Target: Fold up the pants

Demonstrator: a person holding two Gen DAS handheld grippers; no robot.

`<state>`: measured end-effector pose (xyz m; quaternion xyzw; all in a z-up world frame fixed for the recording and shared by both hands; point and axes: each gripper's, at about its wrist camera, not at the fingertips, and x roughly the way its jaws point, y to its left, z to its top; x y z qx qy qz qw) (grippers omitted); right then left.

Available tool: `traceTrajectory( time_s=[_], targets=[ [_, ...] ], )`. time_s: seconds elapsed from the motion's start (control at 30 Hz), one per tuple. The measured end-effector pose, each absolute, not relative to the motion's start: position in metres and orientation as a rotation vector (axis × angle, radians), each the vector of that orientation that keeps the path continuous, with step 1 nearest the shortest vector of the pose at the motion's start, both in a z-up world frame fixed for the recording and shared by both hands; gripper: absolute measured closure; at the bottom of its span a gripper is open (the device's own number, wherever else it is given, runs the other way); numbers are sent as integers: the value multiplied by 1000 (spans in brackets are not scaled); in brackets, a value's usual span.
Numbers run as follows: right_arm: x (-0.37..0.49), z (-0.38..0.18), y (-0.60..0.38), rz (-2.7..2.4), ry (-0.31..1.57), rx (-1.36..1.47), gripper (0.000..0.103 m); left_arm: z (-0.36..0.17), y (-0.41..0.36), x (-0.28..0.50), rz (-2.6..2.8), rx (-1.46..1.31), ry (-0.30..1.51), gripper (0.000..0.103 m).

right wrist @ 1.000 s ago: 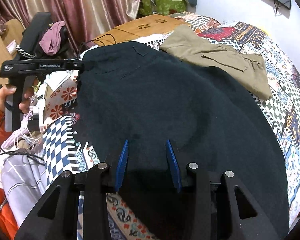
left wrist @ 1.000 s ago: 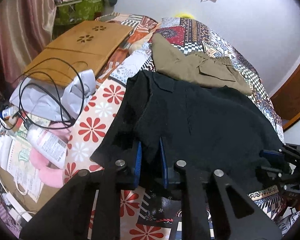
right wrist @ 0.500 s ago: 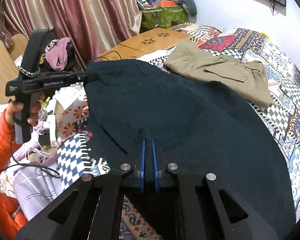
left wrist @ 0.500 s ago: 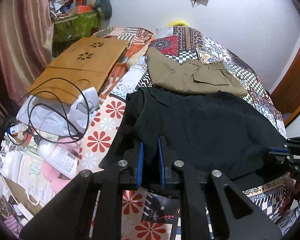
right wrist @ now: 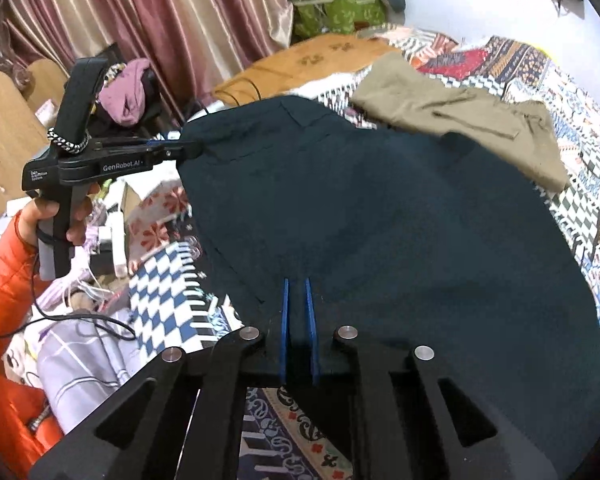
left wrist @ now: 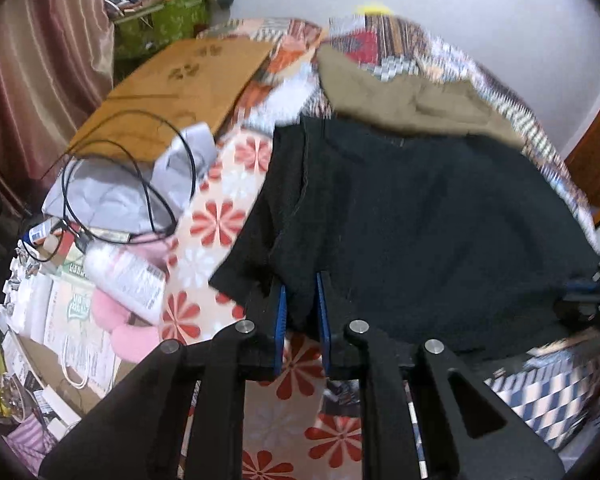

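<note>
Fingers of left gripper (left wrist: 301, 300) and right gripper (right wrist: 297, 300) clench black pants (right wrist: 380, 220); green box (right wrist: 340, 12) holds clutter.

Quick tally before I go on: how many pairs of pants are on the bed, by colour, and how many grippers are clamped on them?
Black pants: 1
Olive-khaki pants: 1
Grippers clamped on the black pants: 2, the left gripper and the right gripper, each at the near edge
Total: 2 pairs of pants, 2 grippers
</note>
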<state>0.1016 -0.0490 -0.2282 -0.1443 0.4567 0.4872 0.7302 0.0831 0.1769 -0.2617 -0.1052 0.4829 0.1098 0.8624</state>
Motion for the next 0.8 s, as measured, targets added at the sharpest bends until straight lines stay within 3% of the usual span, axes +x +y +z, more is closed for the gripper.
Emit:
traceTrajectory(
  time_s=[0.1,0.17,0.23,0.37,0.53,0.8],
  targets=[
    [103,-225,-52,1066,1015,-300,85,-264,172,82,248,-172,1025,79],
    [104,-220,-59,1044,1010,-292,71,-259,170,81,258,-153,1030,74],
    [104,-215,-68,1017,990,-293,66,-250,171,80,274,-144,1027,69],
    [109,-202,-96,961,956,-247,66,-222,170,76,277,-141,965,66],
    [126,-201,-134,836,951,-180,66,-196,142,88,188,-119,894,49],
    [117,-229,-147,779,1011,-194,66,-238,66,133,-38,-68,1029,47]
  ],
)
